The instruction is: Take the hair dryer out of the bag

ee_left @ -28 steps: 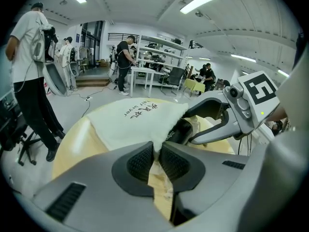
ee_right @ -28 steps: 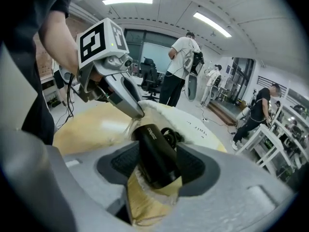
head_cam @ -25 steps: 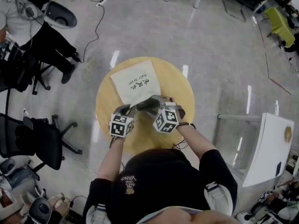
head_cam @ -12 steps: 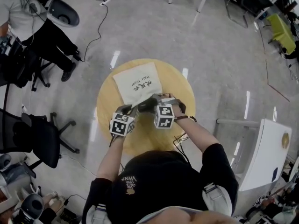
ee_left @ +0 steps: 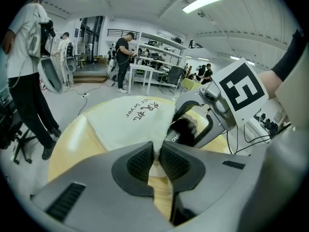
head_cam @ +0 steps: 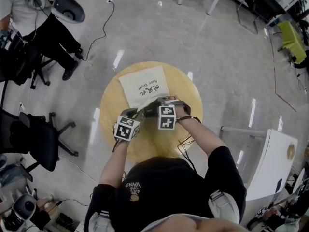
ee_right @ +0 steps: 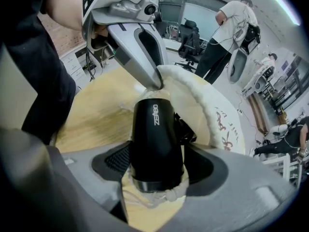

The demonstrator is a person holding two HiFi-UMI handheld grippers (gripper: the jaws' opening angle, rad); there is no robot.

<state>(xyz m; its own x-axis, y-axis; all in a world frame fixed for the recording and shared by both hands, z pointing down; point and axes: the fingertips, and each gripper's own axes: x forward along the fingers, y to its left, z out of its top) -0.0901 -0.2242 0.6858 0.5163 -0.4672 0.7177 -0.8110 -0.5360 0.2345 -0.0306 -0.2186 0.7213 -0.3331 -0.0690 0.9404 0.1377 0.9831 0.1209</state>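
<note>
- Grey polished floor (head_cam: 217, 57) surrounds a round wooden counter (head_cam: 108, 103). A white cloth bag (head_cam: 144, 86) with dark lettering lies flat on the counter.
- Change, right tongs (ee_right: 157, 161): they have just been opening. Their marker cube (head_cam: 167, 117) has turned to face the head view more squarely than a second ago, and sits a little closer to the bag's near edge.
- Change, left tongs (ee_left: 155, 153): none seen. They are in the same spot at the bag's near left corner.
- Left tongs, state: closed on a fold of the bag's open edge, with white cloth pinched between the pads.
- Right tongs, state: spread wide, one pad on each side of the hair dryer (ee_right: 155, 139). The barrel fills the gap between them.
- Hair dryer, place: at the bag's mouth, black, partly out of the cloth.
- Hair dryer, axis: its long axis runs from the right tongs into the bag's mouth. The silver-ringed end points out of the bag, and the other end sits under the raised rim.
- A knotted white drawstring (ee_right: 169, 195) lies just outside the bag, by the ringed end.
</note>
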